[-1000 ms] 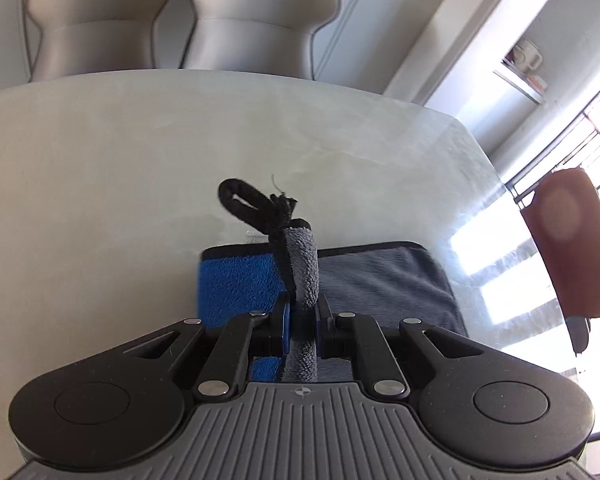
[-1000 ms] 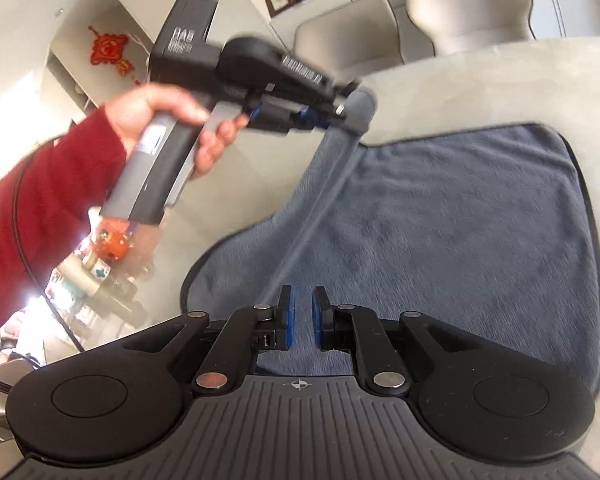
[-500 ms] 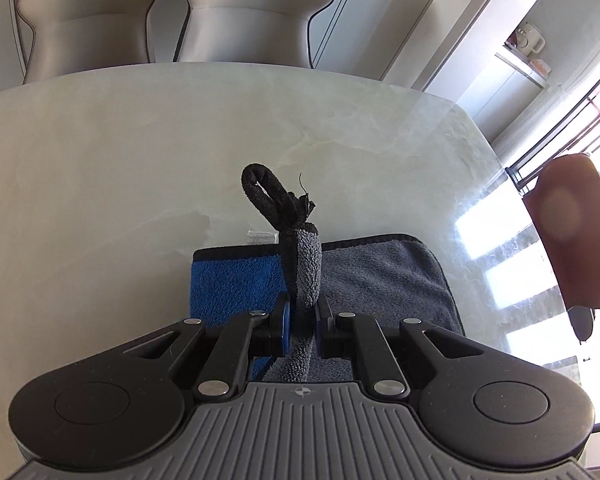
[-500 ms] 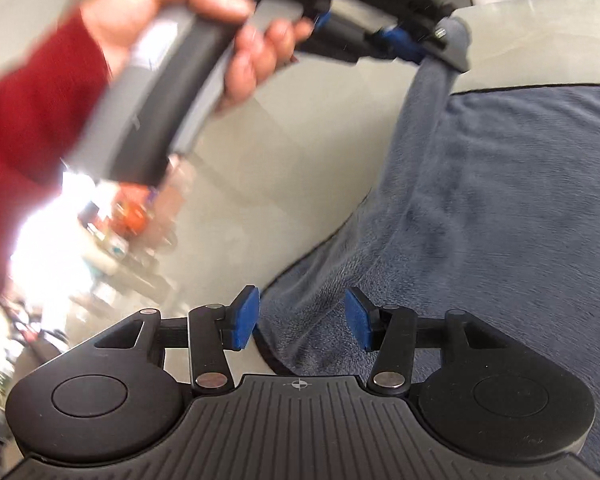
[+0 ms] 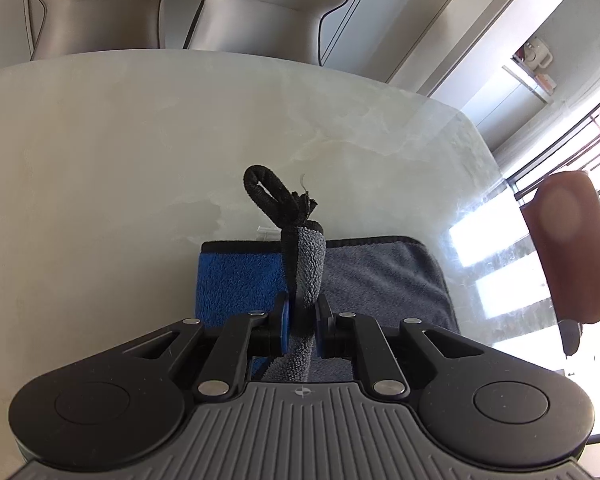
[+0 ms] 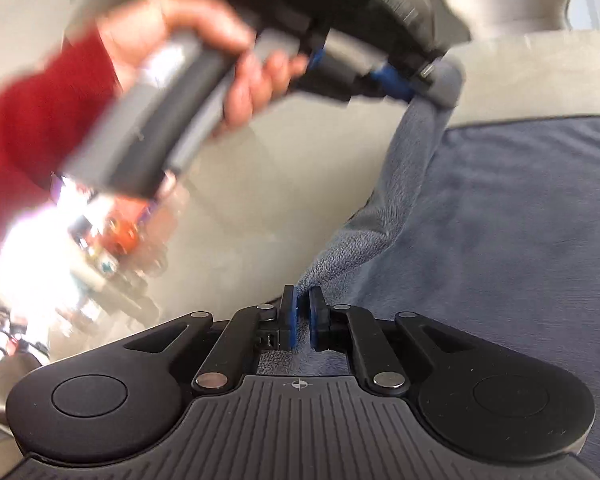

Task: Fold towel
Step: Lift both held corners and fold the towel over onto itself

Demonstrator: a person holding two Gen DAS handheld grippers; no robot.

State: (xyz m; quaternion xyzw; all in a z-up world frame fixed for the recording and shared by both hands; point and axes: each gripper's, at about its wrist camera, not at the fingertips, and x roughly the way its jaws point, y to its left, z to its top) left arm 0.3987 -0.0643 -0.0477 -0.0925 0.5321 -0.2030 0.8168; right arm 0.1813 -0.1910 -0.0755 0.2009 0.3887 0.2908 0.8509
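Observation:
A grey towel with black trim and a blue underside lies on a pale marble table. My left gripper is shut on one towel corner, and the corner's black hanging loop sticks up past the fingertips. In the right wrist view the left gripper holds that corner lifted above the table. My right gripper is shut on the near edge of the towel.
Two beige chairs stand at the far side of the table. A brown chair stands at the right by a bright window. The person's hand and red sleeve are at the left in the right wrist view.
My right gripper opened, moved to the towel's near edge and closed on it. My left gripper kept its hold on the corner and shifted a little.

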